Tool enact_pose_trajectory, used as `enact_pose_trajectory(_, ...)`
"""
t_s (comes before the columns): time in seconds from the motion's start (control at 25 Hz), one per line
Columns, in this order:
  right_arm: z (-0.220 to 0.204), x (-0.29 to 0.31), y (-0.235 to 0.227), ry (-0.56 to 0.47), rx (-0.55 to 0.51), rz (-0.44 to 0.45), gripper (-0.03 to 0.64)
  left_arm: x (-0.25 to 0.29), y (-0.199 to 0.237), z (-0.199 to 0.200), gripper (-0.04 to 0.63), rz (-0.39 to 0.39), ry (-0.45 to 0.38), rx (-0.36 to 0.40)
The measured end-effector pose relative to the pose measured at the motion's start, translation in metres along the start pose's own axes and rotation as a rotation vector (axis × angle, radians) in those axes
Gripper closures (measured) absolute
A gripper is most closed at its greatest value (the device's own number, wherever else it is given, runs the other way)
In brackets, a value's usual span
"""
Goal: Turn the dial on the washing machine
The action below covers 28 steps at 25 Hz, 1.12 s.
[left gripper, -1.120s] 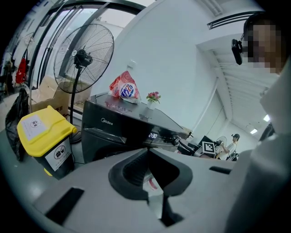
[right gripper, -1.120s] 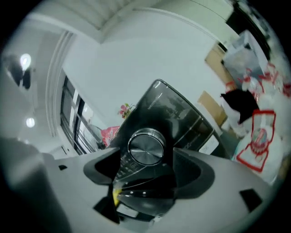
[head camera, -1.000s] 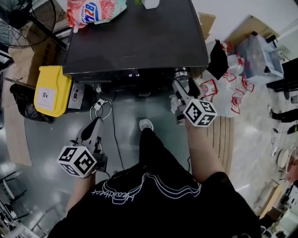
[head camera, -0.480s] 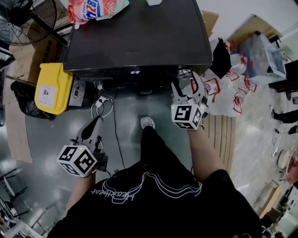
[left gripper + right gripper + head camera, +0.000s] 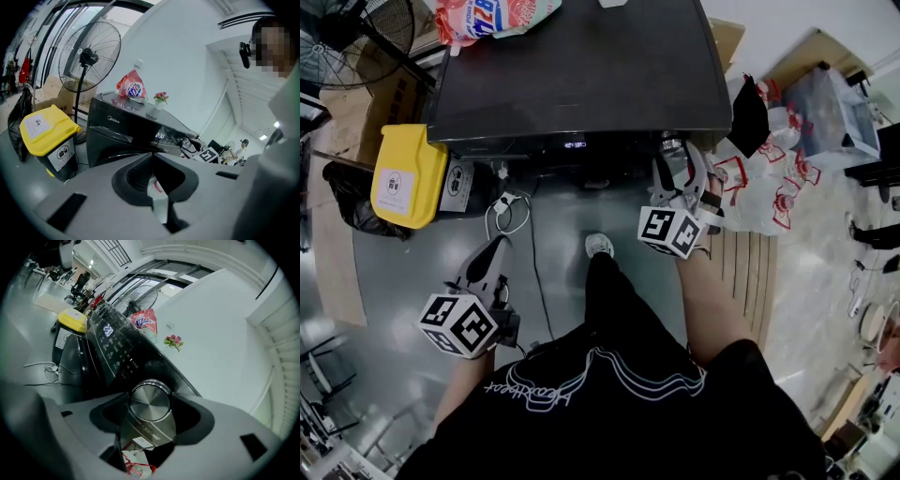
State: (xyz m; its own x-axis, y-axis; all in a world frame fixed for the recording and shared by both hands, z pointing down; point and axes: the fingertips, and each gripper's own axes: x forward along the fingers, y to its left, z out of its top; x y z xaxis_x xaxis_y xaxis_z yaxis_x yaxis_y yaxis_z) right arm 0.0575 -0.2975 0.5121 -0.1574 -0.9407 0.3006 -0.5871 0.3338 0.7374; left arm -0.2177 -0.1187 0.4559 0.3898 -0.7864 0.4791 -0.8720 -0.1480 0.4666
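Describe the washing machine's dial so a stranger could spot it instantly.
Find the black washing machine and follow its front control panel past the lit display to the right end. The dial is there: the only round, brushed-metal knob among flat black buttons.

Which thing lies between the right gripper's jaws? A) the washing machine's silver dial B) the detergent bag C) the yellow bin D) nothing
A: in the right gripper view the silver dial sits between the jaws of the right gripper, which are closing around it.

Right claw (image 5: 677, 159) closing round the dial (image 5: 150, 401) — left claw (image 5: 498, 244) pinched together.
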Motion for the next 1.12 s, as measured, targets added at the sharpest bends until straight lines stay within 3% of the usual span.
enact_pose_trajectory(0.36, -0.0011, 0.0003, 0.0005, 0.003, 0.012, -0.005, 0.334, 0.0009, 0.0023, -0.0037, 0.584, -0.001, 0.006, -0.003)
enact_pose_trajectory(0.68, -0.0006, 0.0004, -0.0013, 0.004, 0.097, 0.011, 0.336, -0.0001, 0.0049, -0.0047, 0.584, 0.005, 0.008, -0.014)
enact_pose_trajectory(1.12, -0.0026, 0.001, -0.0038, -0.008, 0.338, 0.04, 0.336, -0.0035, 0.0096, -0.0061, 0.584, 0.011, 0.003, -0.029)
